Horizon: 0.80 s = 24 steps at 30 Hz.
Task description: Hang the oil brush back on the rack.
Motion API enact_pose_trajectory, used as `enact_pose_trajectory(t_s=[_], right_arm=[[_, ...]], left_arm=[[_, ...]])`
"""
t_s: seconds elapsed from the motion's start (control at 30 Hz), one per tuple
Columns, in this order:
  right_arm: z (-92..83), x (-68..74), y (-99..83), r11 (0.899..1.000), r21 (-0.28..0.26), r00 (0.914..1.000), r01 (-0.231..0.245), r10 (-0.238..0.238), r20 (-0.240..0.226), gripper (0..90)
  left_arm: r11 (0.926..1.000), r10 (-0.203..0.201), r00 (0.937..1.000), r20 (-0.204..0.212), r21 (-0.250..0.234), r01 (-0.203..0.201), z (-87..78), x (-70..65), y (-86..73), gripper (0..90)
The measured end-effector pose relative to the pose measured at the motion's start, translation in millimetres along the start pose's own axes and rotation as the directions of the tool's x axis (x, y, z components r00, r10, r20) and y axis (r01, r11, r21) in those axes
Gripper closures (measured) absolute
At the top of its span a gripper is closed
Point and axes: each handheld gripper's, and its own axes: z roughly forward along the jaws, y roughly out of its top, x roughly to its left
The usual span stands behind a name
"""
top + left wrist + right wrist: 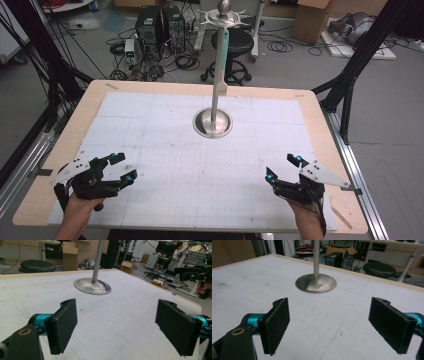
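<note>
Stand (213, 122) | far centre of counter (150, 210) | likely heavy, stiff, slippery metal | grip pole low | both grippers' (116, 167) (284, 167) fingers spread, empty

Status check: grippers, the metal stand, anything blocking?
Left gripper and right gripper open, empty, at the near corners. Metal stand upright mid-table, untouched. Nothing on the mat between them.

I count two grippers, left gripper (123, 167) and right gripper (283, 166); one metal stand (213, 122) on one table (150, 89); one black stool (239, 42).
</note>
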Motion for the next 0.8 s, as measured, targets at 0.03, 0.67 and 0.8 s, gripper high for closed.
enact_pose_trajectory(t_s=[0.03, 0.67, 0.8], right_arm=[[-4.6, -0.8, -1.3, 1.000, -0.001, 0.9999, -0.004, 0.004, 0.010, 16.2], [-13.5, -5.1, -8.3, 0.999, -0.004, 0.9987, -0.045, 0.045, 0.024, 16.2], [-12.1, -2.5, -7.9, 0.999, -0.003, 0.9989, -0.043, 0.043, 0.017, 16.3]], left_arm=[[1.0000, 0.000, 1.0000, -0.001, -0.003, 0.000, 0.2, 0.0, 0.0, 18.3], [0.9999, 0.010, 0.9999, 0.000, 0.005, -0.010, -1.7, -3.0, -1.9, 18.3], [1.0000, 0.006, 1.0000, 0.001, 0.004, -0.006, -1.0, -3.9, -2.8, 18.3]])
